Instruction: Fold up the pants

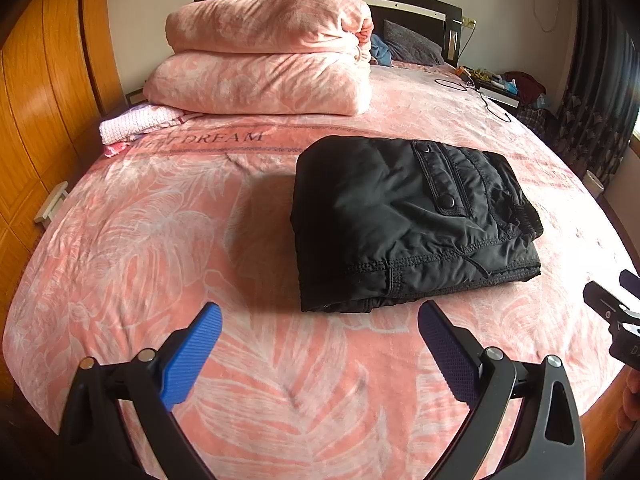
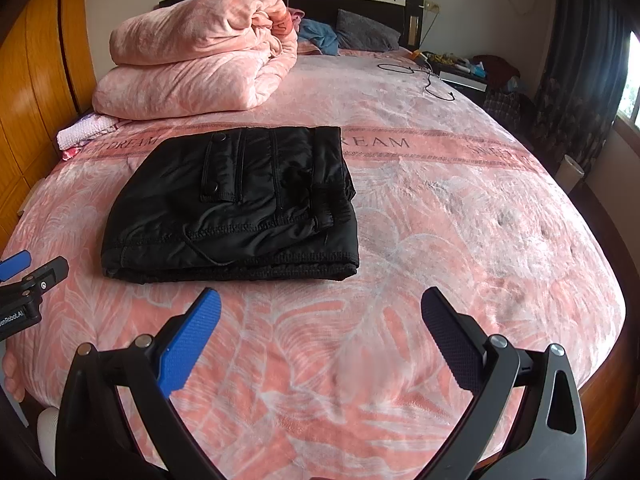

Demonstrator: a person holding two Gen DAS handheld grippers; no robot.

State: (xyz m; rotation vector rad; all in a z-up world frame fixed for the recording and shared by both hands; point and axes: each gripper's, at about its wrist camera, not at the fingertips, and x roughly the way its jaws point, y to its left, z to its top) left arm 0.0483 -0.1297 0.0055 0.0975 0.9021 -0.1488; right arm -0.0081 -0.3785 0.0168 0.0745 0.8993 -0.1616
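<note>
The black pants (image 1: 408, 220) lie folded into a thick rectangular bundle on the pink bed (image 1: 200, 240), pocket flap and waistband on top. In the right wrist view the pants (image 2: 236, 204) sit ahead and to the left. My left gripper (image 1: 320, 312) is open and empty, held just in front of the bundle's near edge, apart from it. My right gripper (image 2: 320, 300) is open and empty, in front of the bundle's right corner, apart from it. Each gripper shows at the edge of the other's view, the right one (image 1: 616, 312) and the left one (image 2: 24, 280).
A folded pink duvet (image 1: 264, 52) is stacked at the back left, with a small pink knit item (image 1: 136, 122) beside it. Pillows (image 1: 412, 44) lie by the headboard. A black cable (image 1: 480, 96) lies at the back right. A wooden wardrobe (image 1: 40, 100) stands left; curtains (image 1: 600, 100) hang right.
</note>
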